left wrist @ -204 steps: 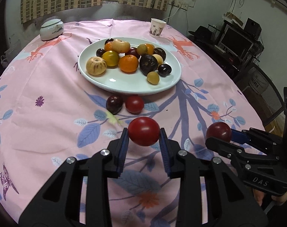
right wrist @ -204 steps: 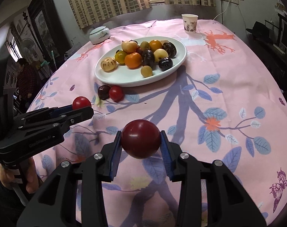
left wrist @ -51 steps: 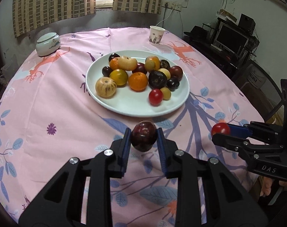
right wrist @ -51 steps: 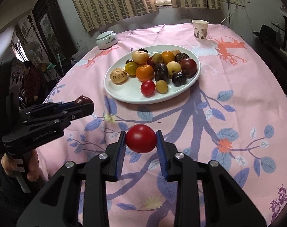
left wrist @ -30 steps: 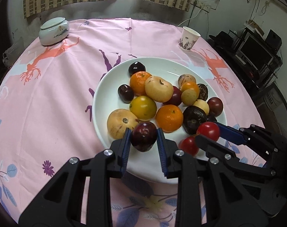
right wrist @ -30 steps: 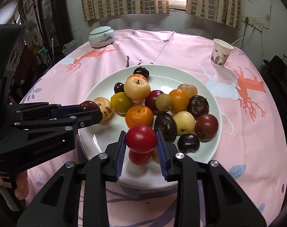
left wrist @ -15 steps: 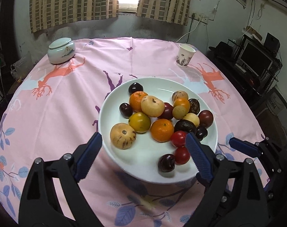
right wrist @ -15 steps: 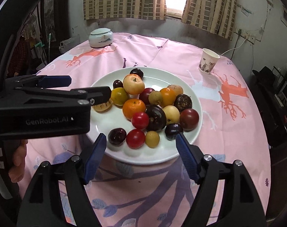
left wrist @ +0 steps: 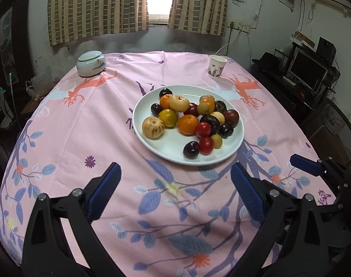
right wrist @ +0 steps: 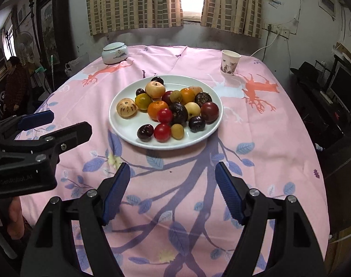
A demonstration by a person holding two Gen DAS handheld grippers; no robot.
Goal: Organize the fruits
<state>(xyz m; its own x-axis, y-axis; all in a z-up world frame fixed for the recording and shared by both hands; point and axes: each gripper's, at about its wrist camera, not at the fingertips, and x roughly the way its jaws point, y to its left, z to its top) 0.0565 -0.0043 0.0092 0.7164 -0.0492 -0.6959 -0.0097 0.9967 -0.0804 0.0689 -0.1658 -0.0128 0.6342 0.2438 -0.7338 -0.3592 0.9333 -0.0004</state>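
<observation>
The left black two-finger gripper with blue ribbed pads (left wrist: pixel 175 191) fills the lower part of its own view, its fingers reaching toward 12 o'clock and spread wide, with nothing between them. In the right wrist view it enters from 9 o'clock, pointing toward 3 o'clock. The right black two-finger gripper with blue ribbed pads (right wrist: pixel 173 189) likewise points toward 12 o'clock, fingers parted wide and empty. From the left wrist view, only its fingertips show at 4 o'clock.

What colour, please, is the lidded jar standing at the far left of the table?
The lidded jar is pale white-blue with a small painted motif, clearest in the right wrist view.
</observation>
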